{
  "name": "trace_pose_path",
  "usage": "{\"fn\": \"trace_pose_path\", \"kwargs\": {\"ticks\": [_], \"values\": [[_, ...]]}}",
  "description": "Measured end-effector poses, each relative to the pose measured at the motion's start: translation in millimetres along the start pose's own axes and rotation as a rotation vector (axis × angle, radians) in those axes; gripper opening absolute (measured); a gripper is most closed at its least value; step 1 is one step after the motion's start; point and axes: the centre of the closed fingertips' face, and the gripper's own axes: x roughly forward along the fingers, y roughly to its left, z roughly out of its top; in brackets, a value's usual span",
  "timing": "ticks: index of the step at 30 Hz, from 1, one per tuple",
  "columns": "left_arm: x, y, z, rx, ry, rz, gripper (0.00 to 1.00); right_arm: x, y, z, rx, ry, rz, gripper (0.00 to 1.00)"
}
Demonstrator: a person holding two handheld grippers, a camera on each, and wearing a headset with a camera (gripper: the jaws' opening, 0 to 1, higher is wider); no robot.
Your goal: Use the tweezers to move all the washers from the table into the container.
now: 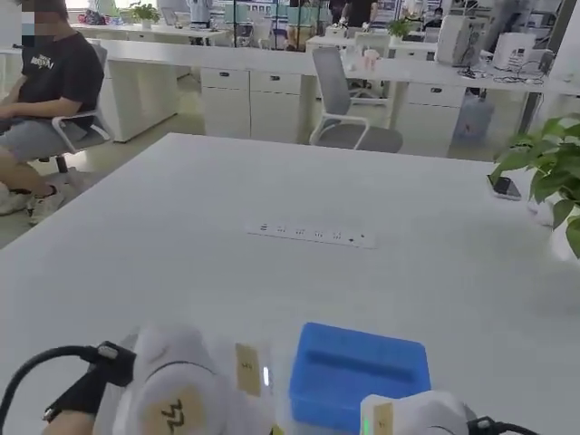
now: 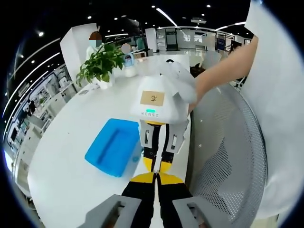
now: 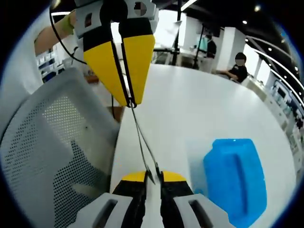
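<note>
Steel tweezers (image 3: 142, 142) stretch between left gripper (image 3: 129, 102) and right gripper (image 3: 153, 177), both jaw pairs clamped on them, blue container (image 3: 235, 175) just beside the jaws: looks like a regrasp, next needs one gripper letting go.

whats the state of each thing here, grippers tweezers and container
left hand-held gripper: shut on the tweezers' joined end
right hand-held gripper: shut on the tweezers' other end
tweezers: held between both grippers, arms slightly spread
container: upright on the table, open top, looks empty
</note>
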Motion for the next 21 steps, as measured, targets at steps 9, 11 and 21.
{"fn": "trace_pose_path", "kwargs": {"ticks": [9,11,21], "values": [[5.5,3.9,-5.5,0.023,0.039,-0.033,0.0,10.3,1.4,0.2,0.03,-0.006,0.01,0.07],[9.9,5.5,-8.0,0.018,0.044,-0.045,0.0,12.8,1.5,-4.0,0.042,-0.001,0.015,0.07],[15.9,9.4,-2.6,0.025,0.059,-0.087,0.0,12.3,-1.0,-2.0,0.084,-0.034,0.013,0.07]]}}
